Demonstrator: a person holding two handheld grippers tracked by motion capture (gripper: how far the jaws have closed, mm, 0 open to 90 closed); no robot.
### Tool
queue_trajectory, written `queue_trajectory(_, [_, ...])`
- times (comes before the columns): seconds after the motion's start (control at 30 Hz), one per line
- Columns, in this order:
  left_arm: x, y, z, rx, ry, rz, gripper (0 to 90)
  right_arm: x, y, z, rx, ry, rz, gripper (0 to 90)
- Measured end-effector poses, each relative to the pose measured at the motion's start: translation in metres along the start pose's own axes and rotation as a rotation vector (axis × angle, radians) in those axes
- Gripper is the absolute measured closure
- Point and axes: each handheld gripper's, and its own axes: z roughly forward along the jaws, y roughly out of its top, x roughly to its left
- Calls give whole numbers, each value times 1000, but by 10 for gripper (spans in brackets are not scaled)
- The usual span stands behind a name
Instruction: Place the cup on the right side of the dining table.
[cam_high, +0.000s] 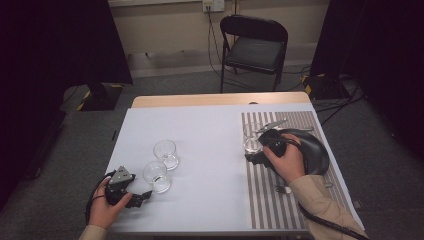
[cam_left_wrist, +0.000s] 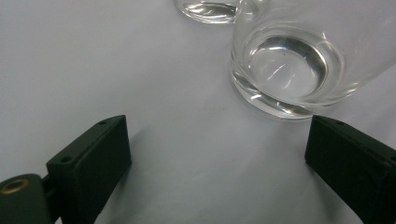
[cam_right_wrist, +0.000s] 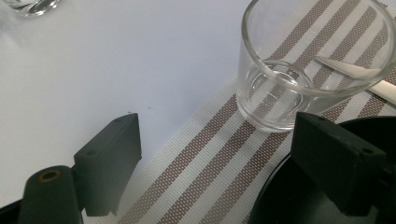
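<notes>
Here, left gripper (cam_left_wrist: 217, 161) gapes empty before a glass (cam_left_wrist: 299, 65); right gripper (cam_right_wrist: 219, 163) wide, empty, near mat glass (cam_right_wrist: 313, 65).

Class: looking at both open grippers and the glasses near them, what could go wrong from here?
1. The left gripper is open beside the near glass, whose neighbour glass stands close; a push could knock them together.
2. The right gripper straddles the striped mat edge beside the mat glass and black plate; a jaw could bump either.

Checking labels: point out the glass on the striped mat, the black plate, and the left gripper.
glass on the striped mat (cam_right_wrist: 280, 100), right gripper view, base.
black plate (cam_high: 316, 150), high view, rim.
left gripper (cam_high: 141, 196), high view, between fingertips.
</notes>
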Motion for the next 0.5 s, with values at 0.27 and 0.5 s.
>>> queue_trajectory(0.27, [0,0,0,1,0,3,61,6,-1,2,3,15,-14,155])
queue_trajectory(0.5, [0,0,0,-1,0,-2,61,11,-1,4,10,37,-25,156])
